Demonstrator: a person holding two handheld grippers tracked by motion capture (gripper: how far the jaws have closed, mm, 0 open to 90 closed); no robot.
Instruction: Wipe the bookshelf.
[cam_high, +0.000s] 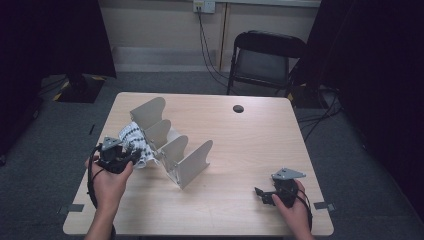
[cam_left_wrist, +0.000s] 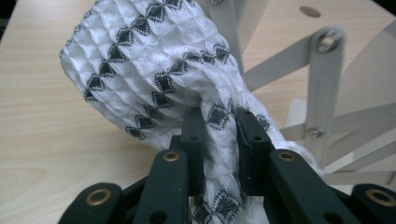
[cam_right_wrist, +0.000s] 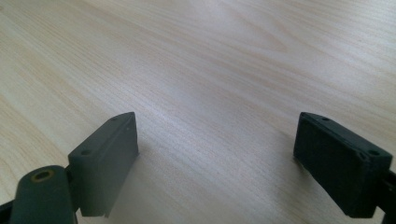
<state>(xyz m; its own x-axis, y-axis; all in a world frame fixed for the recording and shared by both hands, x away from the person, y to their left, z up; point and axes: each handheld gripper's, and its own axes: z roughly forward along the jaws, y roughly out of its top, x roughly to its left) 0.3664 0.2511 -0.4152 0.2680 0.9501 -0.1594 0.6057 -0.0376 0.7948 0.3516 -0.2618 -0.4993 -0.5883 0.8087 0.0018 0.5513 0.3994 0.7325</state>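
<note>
1. A grey divider rack (cam_high: 172, 150) stands on the wooden table (cam_high: 240, 145); its fins rise just right of the cloth; a dark chair (cam_high: 265, 55) sits beyond it.
2. The white black-patterned cloth (cam_left_wrist: 154, 70) bunches against the rack's left end.
3. The left gripper (cam_left_wrist: 219, 126) pinches a fold of the cloth; the right gripper (cam_right_wrist: 217, 158) rests wide, well right of the rack.

Black claws (cam_right_wrist: 217, 163), brass-ringed rivets

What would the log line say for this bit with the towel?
left gripper: shut on patterned cloth | cloth: lifted beside grey divider rack | right gripper: open, over bare table
</note>
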